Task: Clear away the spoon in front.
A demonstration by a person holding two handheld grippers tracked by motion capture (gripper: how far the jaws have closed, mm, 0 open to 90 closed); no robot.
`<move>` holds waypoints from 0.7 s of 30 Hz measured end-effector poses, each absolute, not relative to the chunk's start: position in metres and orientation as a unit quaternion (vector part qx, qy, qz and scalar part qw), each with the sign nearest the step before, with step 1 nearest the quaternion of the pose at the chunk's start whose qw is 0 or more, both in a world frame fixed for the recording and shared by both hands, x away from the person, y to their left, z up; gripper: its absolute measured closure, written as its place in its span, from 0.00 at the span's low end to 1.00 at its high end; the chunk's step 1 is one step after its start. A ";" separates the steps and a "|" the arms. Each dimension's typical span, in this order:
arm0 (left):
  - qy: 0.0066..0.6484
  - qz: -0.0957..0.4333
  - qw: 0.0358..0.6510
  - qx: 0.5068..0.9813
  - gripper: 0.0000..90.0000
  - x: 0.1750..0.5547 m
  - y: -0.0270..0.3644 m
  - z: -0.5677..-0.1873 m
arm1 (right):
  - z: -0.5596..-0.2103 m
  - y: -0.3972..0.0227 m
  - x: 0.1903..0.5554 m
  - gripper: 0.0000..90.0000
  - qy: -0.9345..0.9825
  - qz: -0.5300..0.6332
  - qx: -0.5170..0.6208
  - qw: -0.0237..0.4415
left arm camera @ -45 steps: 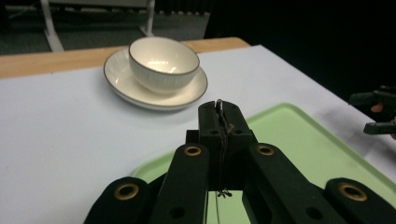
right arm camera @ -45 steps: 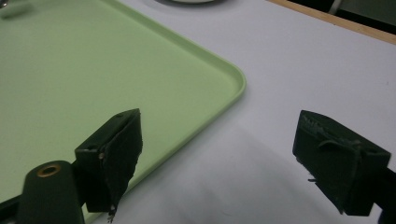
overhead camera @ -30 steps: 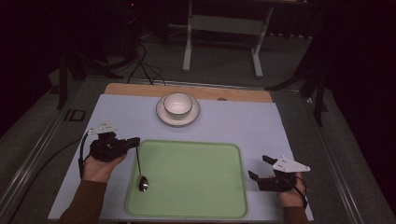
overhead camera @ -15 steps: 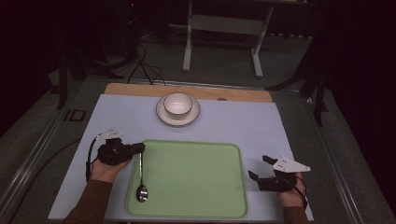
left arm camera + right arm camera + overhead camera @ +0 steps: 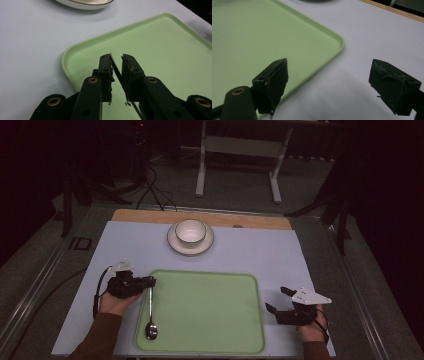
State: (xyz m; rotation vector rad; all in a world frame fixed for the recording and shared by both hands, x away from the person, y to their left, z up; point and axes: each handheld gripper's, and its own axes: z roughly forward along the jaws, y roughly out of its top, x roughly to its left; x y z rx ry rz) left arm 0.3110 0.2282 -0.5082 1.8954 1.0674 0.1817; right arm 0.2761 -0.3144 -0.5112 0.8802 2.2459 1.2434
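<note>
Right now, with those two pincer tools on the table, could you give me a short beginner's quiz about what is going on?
1. True or false: the spoon lies on the green tray.
2. What stands on the saucer beyond the tray?
A. a bowl
B. a bottle
C. a fork
3. Which gripper has the spoon's handle between its jaws?

Key:
1. True; it lies along the tray's left edge.
2. A.
3. The left gripper, whose jaws have just been opening; the right gripper is open beside the tray.
</note>
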 end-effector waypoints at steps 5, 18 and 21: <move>0.433 0.067 0.446 0.780 0.85 0.317 0.222 -0.519 | -0.511 -0.314 0.276 0.17 0.809 0.446 0.318 0.211; 0.421 0.102 0.420 0.798 0.59 0.316 0.212 -0.523 | -0.511 -0.314 0.276 0.17 0.809 0.446 0.318 0.212; 0.424 0.118 0.419 0.794 0.52 0.315 0.212 -0.521 | -0.511 -0.314 0.276 0.17 0.809 0.446 0.318 0.212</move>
